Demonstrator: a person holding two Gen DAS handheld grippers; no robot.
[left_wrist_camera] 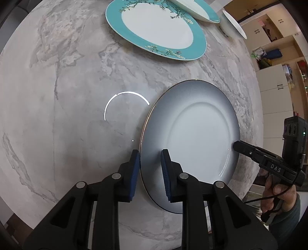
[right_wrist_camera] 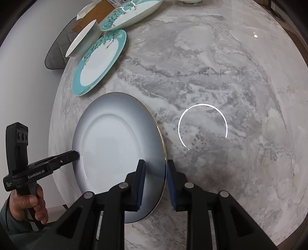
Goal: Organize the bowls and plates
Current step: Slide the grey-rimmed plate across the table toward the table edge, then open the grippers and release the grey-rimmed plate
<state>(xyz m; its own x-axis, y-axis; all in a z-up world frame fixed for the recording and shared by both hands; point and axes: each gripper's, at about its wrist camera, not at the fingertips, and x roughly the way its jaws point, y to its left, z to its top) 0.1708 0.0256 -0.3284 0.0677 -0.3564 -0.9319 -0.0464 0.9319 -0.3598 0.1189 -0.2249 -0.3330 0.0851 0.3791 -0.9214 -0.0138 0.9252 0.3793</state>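
A grey-white plate [left_wrist_camera: 192, 138] lies flat on the marble tabletop [left_wrist_camera: 67, 86]. The left hand-held gripper [left_wrist_camera: 150, 173] straddles its left rim, blue pads apart and not pressing. The right hand-held gripper [right_wrist_camera: 156, 182] straddles the opposite rim, likewise slightly apart. A teal-rimmed plate [left_wrist_camera: 156, 28] lies farther back, well apart.

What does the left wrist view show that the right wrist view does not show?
Only the left wrist view shows the open shelves and cupboards beside the table. Only the right wrist view shows the dark chair and the cardboard box. Both show the grey plate on the marble table, the left gripper and right gripper each straddling its rim, the teal plate and a white bowl.
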